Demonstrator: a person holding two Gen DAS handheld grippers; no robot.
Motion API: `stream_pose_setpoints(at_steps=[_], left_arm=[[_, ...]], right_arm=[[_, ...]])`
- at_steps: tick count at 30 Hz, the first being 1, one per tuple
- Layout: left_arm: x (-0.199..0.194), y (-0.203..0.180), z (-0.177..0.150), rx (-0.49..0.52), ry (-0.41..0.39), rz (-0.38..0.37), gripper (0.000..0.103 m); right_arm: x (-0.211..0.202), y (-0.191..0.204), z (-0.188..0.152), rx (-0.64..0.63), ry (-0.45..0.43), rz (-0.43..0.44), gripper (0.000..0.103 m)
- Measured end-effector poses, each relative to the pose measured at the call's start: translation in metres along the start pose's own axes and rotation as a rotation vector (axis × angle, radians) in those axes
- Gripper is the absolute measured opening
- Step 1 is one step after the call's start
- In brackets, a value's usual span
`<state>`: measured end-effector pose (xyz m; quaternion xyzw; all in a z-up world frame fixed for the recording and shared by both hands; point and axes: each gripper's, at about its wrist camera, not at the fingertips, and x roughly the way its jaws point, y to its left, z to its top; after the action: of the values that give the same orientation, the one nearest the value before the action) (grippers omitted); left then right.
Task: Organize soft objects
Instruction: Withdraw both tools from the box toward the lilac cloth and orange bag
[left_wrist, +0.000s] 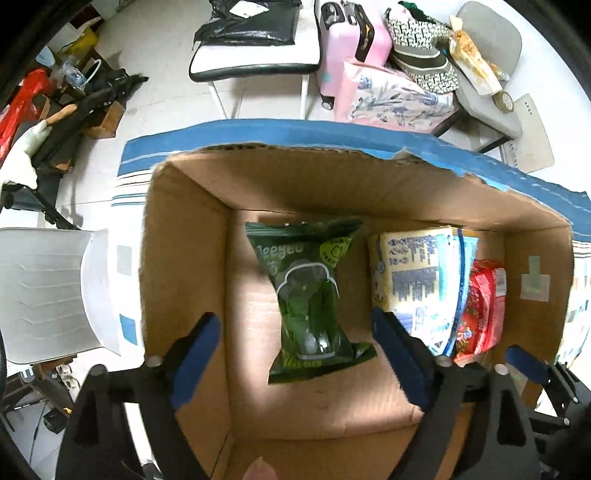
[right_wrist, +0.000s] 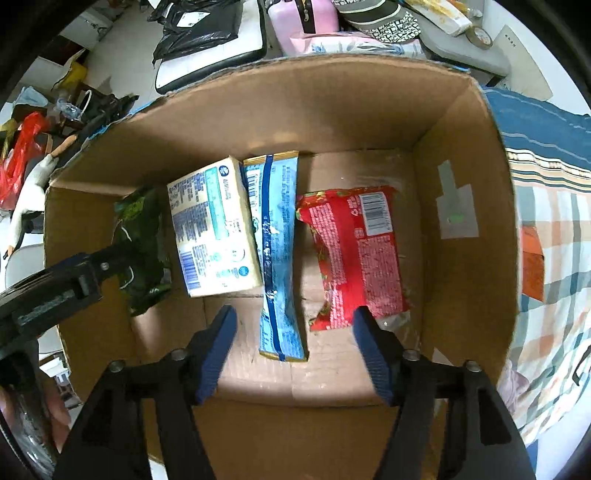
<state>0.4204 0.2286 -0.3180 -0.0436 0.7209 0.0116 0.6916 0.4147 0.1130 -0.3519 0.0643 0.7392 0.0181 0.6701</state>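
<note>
An open cardboard box (left_wrist: 184, 258) (right_wrist: 461, 166) holds several soft packs. A green pack (left_wrist: 310, 295) (right_wrist: 142, 243) lies flat at the left. A cream and blue tissue pack (left_wrist: 413, 280) (right_wrist: 212, 225) lies beside it, then a thin blue pack (right_wrist: 277, 251) (left_wrist: 461, 288), then a red pack (right_wrist: 354, 254) (left_wrist: 480, 310) at the right. My left gripper (left_wrist: 295, 332) is open and empty above the green pack. My right gripper (right_wrist: 293, 325) is open and empty above the blue and red packs.
The box sits on a striped blue and checked cloth (left_wrist: 258, 129) (right_wrist: 546, 221). Beyond it stand a white chair with a black bag (left_wrist: 251, 37), a pink suitcase (left_wrist: 351, 40), a floral pillow (left_wrist: 395, 99) and a grey chair (left_wrist: 491, 74). Clutter lies on the floor at the left (left_wrist: 55, 110).
</note>
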Motion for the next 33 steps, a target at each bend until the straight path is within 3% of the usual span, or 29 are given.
stream_pose_setpoints(at_steps=[4,6,11,20,28,33], left_arm=[[-0.015,0.0,-0.013,0.003,-0.03,0.012,0.098],[-0.024,0.0,-0.023,0.006,-0.06,0.016,0.1],[-0.043,0.003,-0.048,-0.001,-0.111,0.007,0.101],[-0.086,0.003,-0.098,0.017,-0.222,0.025,0.101],[-0.125,-0.009,-0.136,0.018,-0.309,0.028,0.101],[-0.143,-0.039,-0.154,0.044,-0.334,0.006,0.101]], right_arm=[[-0.01,-0.008,-0.017,-0.014,-0.02,-0.02,0.092],[-0.016,-0.008,-0.024,-0.021,-0.031,-0.037,0.102],[-0.041,-0.003,-0.043,-0.048,-0.086,-0.1,0.103],[-0.089,0.001,-0.086,-0.074,-0.185,-0.11,0.103],[-0.124,-0.002,-0.123,-0.093,-0.246,-0.047,0.103],[-0.143,-0.048,-0.146,-0.051,-0.26,0.009,0.103]])
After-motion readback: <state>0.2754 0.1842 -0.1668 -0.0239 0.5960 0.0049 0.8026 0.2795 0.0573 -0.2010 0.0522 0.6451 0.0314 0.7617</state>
